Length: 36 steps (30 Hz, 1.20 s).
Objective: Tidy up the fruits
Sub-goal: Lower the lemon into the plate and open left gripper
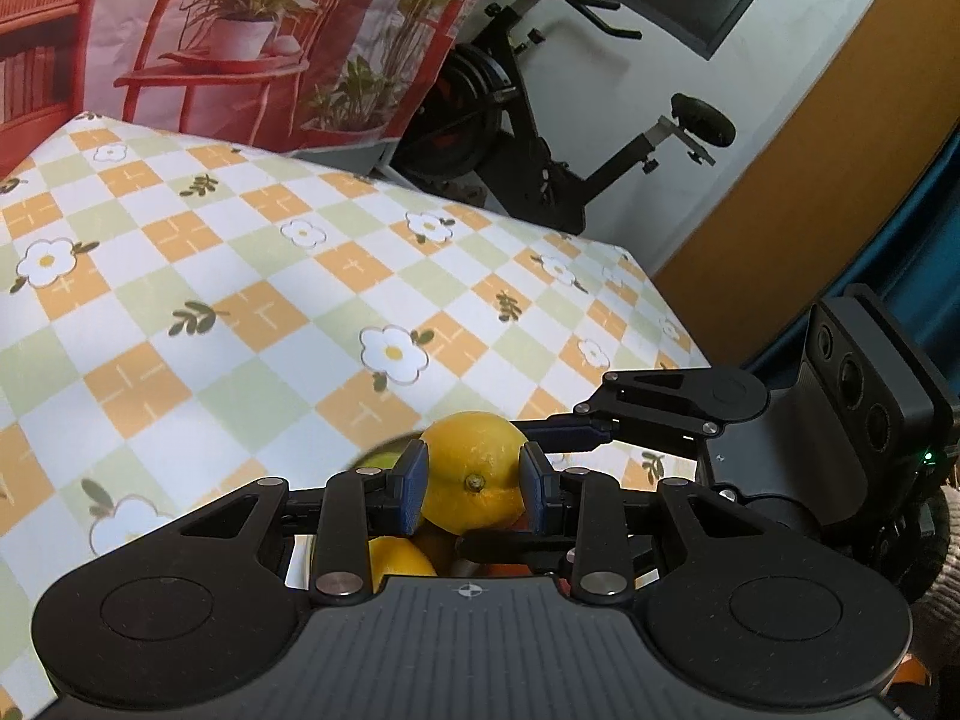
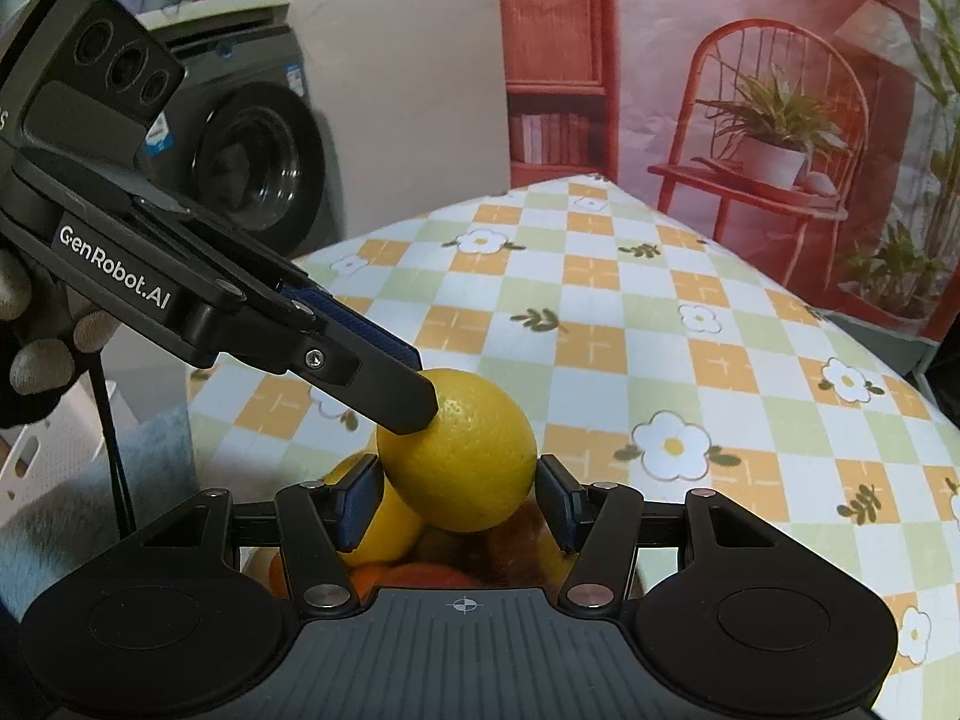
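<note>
Lemon (image 1: 471, 471) clamped in left hand-held gripper (image 1: 474, 489), lifted above fruit pile (image 2: 384, 546) at 6 o'clock. Right hand-held gripper (image 2: 459, 495) brackets the same lemon; contact unclear. Step: carry. Next: clear tabletop (image 1: 240, 300) spot, gentle set-down.

Fruit pile mostly hidden

The gripper bodies covered most of the fruits (image 2: 384, 531) heaped beneath the held lemon (image 2: 462, 459); whatever contained them stayed unseen, and the gloved hand (image 2: 36, 324) was cut off.
</note>
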{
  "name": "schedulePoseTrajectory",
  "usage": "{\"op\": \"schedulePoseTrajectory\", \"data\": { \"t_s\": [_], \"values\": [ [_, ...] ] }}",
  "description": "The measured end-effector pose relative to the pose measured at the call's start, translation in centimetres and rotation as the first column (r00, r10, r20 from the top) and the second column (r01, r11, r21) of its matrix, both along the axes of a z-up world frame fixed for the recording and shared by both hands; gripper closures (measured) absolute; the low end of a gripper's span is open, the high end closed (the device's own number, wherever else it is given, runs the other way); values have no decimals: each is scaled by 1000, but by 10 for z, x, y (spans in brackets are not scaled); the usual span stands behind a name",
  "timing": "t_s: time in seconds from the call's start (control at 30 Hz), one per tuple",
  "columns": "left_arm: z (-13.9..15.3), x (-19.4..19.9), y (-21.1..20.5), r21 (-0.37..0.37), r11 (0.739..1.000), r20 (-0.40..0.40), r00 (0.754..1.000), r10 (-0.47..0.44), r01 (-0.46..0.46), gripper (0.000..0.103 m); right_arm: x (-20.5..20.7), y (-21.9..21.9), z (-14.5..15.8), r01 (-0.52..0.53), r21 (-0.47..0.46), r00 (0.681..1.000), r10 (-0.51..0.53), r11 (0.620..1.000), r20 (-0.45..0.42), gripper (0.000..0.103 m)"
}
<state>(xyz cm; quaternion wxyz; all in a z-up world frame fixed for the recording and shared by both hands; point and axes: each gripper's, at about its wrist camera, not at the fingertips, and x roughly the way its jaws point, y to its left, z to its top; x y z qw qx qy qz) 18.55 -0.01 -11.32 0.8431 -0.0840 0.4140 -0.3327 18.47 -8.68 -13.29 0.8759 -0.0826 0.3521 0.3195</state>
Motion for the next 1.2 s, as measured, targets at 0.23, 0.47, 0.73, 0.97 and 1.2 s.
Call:
{"op": "schedulePoseTrajectory", "data": {
  "t_s": [0.23, 0.47, 0.73, 0.97, 1.2],
  "values": [
    [-8, -3, 2, 3, 1000, -24, 1000, -2, 2, 68, -4, 12, -8, -44, -57, 999, 42, 997, -28, 51],
    [-14, -1, 6, -10, 1000, -40, 999, 4, -5, 69, -1, 15, -8, -60, -80, 998, 58, 995, -30, 51],
    [-15, -4, 3, -5, 1000, -41, 999, -8, 8, 69, -2, 14, -6, -56, -100, 998, 54, 993, -25, 50],
    [-16, -4, 5, -10, 1000, -47, 999, -1, 1, 68, -8, 8, -4, -38, -97, 999, 38, 995, -3, 48],
    [-10, -6, 9, -16, 1000, -20, 999, 26, -27, 69, -15, -5, 5, 1, -68, 999, 2, 998, 40, 45]
  ]
}}
